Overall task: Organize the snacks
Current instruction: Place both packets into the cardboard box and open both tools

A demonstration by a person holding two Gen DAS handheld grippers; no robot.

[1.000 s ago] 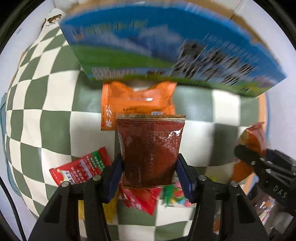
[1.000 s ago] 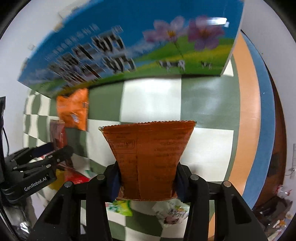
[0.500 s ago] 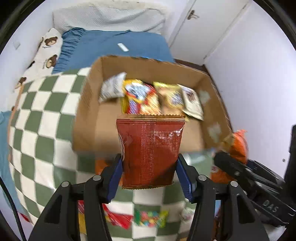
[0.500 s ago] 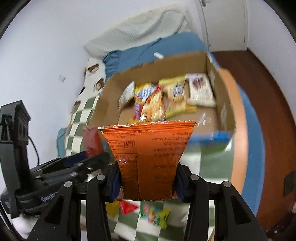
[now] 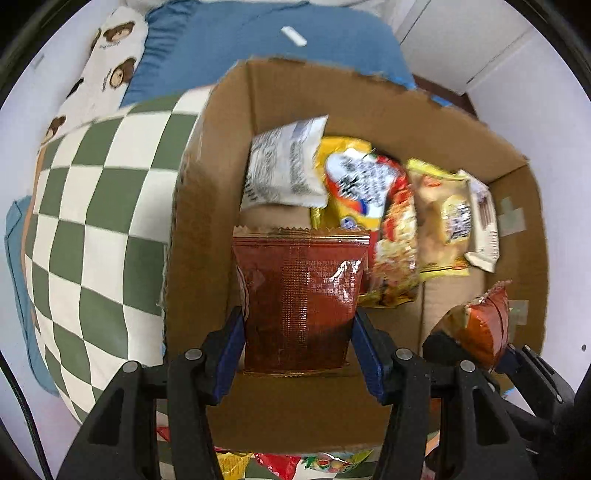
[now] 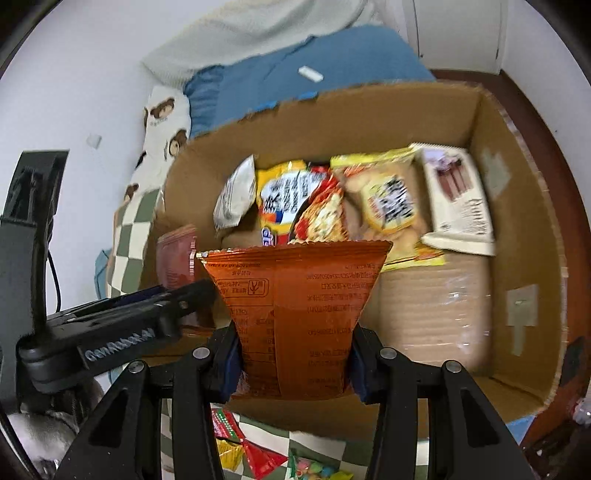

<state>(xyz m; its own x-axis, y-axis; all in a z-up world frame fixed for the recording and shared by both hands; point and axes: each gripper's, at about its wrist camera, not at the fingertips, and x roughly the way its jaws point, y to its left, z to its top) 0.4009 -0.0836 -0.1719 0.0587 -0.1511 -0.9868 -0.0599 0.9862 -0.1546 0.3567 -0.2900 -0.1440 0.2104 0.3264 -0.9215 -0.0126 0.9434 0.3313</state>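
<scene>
This is a bedroom in a home. A bed fills the upper part of both views, spread with a blue sheet point(image 5: 236, 40) and, at the upper left, a white pillow printed with brown bears point(image 5: 107, 70). A green-and-white checked blanket point(image 5: 92, 206) lies at the left. A cream bolster or quilt point(image 6: 258, 29) sits along the top (it is too blurred to tell which). White walls, a white door point(image 6: 458, 33) and dark wooden floor point(image 6: 532, 107) appear at the upper right.

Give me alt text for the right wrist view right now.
The right tongs grip an orange snack packet above an open cardboard box holding several snack packs along its far side. At left, the left tongs hold a dark red packet.
</scene>
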